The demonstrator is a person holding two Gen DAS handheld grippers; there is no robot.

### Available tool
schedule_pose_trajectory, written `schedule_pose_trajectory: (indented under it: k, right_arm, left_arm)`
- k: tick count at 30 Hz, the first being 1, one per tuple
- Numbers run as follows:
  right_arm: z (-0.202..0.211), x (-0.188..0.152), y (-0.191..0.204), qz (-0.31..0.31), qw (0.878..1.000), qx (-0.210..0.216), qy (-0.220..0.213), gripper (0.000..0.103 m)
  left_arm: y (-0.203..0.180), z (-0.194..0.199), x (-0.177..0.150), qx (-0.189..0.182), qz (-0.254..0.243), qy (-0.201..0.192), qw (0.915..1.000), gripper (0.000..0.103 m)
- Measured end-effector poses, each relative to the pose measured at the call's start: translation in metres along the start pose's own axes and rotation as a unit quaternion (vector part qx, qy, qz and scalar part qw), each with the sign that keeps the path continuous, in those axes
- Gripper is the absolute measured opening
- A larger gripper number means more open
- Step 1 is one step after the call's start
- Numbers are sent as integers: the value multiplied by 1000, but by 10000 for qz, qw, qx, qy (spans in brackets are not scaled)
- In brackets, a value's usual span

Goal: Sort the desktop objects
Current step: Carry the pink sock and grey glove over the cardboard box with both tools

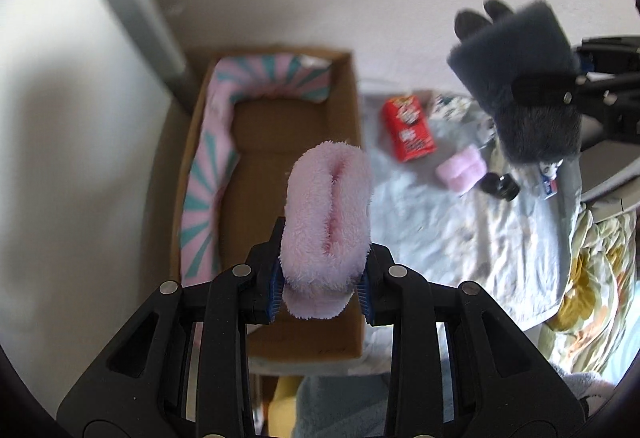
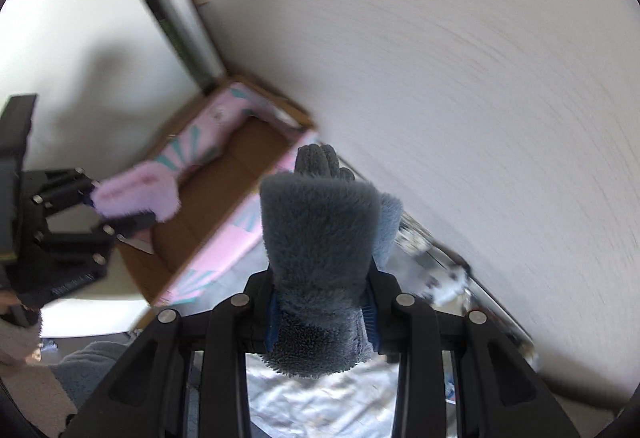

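pale wall behind; at frame centre the left claw grips a pink fuzzy glove above the cardboard box, right claw clenches a grey fuzzy glove.

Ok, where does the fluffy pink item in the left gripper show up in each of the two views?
Left wrist: pink fluffy item at centre, clamped in the left gripper, over the cardboard box.
Right wrist: pink fluffy item at middle left, beside the box.
Shared landmark: cardboard box with pink and teal lining.
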State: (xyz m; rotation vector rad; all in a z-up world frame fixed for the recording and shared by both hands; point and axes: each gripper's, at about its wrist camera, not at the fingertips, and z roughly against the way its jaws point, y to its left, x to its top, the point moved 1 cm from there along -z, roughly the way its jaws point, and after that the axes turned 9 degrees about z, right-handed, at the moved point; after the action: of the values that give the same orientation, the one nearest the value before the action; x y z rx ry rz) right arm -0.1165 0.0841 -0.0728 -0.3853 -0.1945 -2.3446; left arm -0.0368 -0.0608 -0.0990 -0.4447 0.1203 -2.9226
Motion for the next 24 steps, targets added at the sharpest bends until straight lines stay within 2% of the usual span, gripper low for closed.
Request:
schedule_pose_trajectory:
  k: [3, 11, 24]
  right_arm:
    - [-11, 22, 18, 108, 9996, 227, 94, 31]
    - [-45, 68, 66, 556, 9968, 450, 346, 31]
    - [-128, 95, 100, 496, 9923, 624, 949, 31]
  left_arm:
    - [18, -7, -8, -94, 291, 140, 9994, 27]
    - [46, -30, -30, 91, 556, 471, 9973, 27]
    - [60, -63, -41, 82, 711, 1027, 9921, 27]
